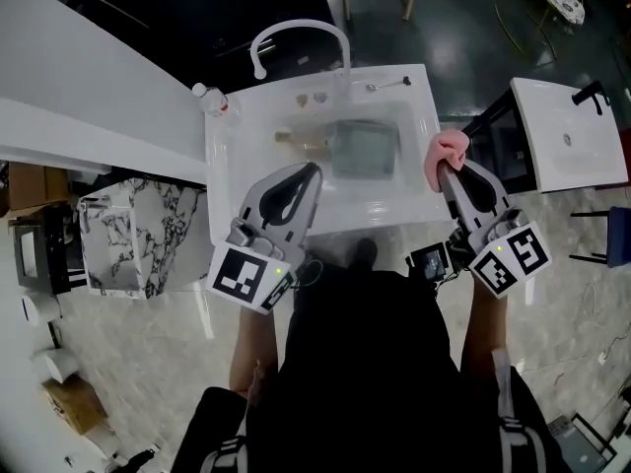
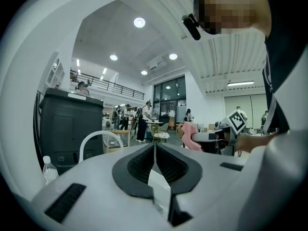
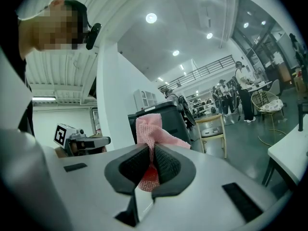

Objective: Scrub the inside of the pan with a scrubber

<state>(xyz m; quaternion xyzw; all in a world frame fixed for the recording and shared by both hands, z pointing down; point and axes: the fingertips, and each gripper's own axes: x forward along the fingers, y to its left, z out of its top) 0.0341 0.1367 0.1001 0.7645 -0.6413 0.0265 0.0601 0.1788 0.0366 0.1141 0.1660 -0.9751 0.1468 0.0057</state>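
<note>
The right gripper (image 3: 152, 152) was clamped on a crumpled pink mesh scrubber (image 3: 148, 125), raised beside the right edge of the white ceramic sink (image 1: 422, 131). The left gripper (image 1: 314, 171) hovered over the near rim, jaws together, holding nothing. The squarish grey pan (image 1: 363, 151) lay in the basin, well apart from both. Scrubbing looked not yet begun.

Drop into sink basin (image 1: 225, 175) open to you from above; pan (image 1: 363, 151) fills its middle. Far rim: faucet (image 1: 296, 35) arches over, left of centre, blocks high reach there. Far-left corner: bottle (image 1: 209, 99). Your left gripper (image 1: 312, 170), jaws together, hangs over near-left of basin. Right half free for your right gripper (image 1: 446, 170), clamped on scrubber (image 1: 446, 149) at right rim. Left: marble cabinet (image 1: 138, 235) close. Right: white stand (image 1: 567, 136), gap between.
</note>
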